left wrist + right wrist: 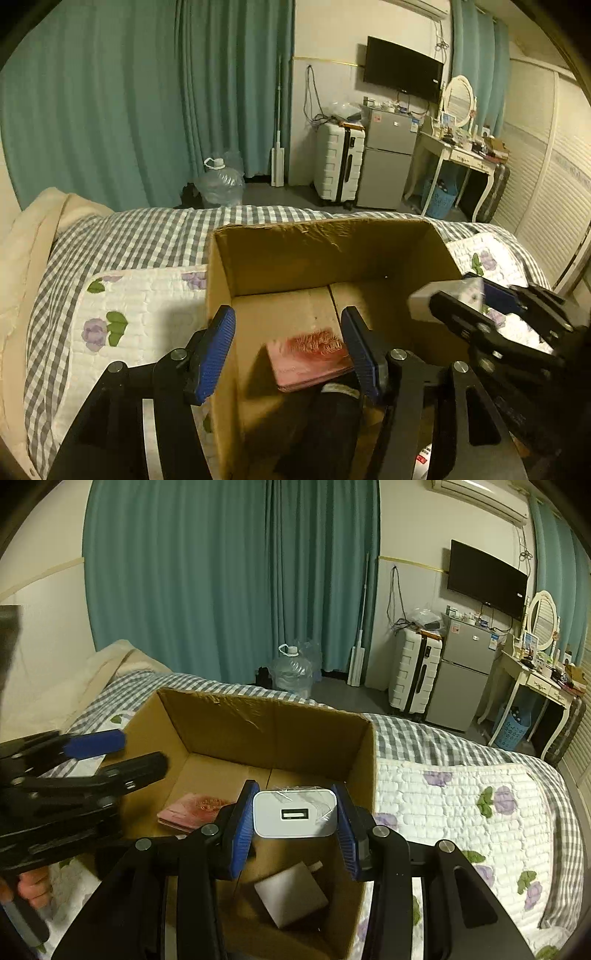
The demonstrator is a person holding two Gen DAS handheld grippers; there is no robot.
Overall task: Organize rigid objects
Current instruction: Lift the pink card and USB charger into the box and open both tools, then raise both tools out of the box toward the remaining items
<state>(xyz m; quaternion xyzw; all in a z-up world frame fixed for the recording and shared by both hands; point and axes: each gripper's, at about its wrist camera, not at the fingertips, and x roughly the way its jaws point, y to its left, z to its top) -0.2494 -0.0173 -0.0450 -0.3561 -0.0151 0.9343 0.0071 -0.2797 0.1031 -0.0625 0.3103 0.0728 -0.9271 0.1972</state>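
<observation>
An open cardboard box (295,254) (221,723) sits on the bed. A pink booklet (310,356) (192,810) lies on its floor, and a white charger block (291,893) lies near its front. My right gripper (295,812) is shut on a white USB charger (295,812) and holds it above the box's inside; it shows in the left wrist view (461,299) at the box's right wall. My left gripper (288,350) is open and empty over the box's left wall. A dark object (325,424) lies in the box below it.
The bed has a grey checked sheet (147,232) and a white floral quilt (461,805). Beyond it stand teal curtains, a water jug (291,668), a white suitcase (338,162), a small fridge (388,155) and a dressing table (461,155).
</observation>
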